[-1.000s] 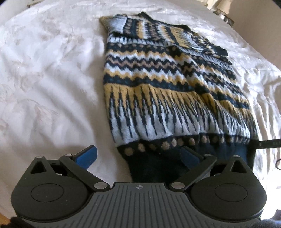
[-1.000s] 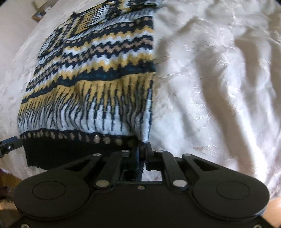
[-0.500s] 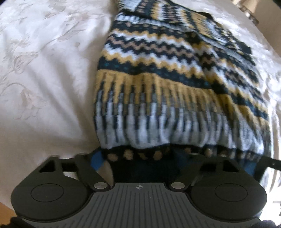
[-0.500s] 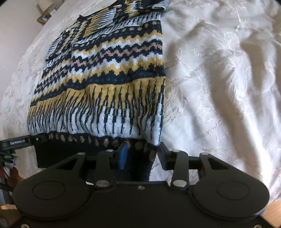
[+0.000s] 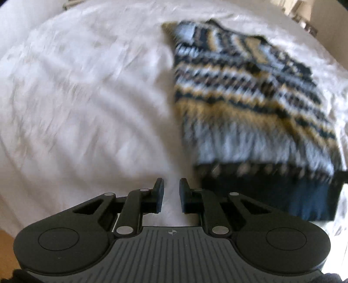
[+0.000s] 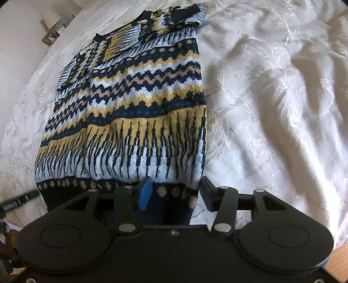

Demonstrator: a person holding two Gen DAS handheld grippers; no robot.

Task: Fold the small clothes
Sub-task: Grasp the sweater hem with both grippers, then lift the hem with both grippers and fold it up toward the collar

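A patterned knit sweater in navy, yellow and white lies flat on a white bedspread, its sleeves folded in near the collar. My right gripper is open, its fingers astride the right corner of the navy hem. In the blurred left wrist view the sweater lies to the right. My left gripper has its fingers close together with a narrow gap, empty, over bare bedspread left of the hem.
A bedside table with a lamp and a small picture stands at the far left. The bed's near edge and wooden floor show at the lower right. The other gripper's tip shows left of the hem.
My left gripper has left the hem, slid left off the sweater and narrowed its jaws. My right gripper has opened wider around the hem's right corner.
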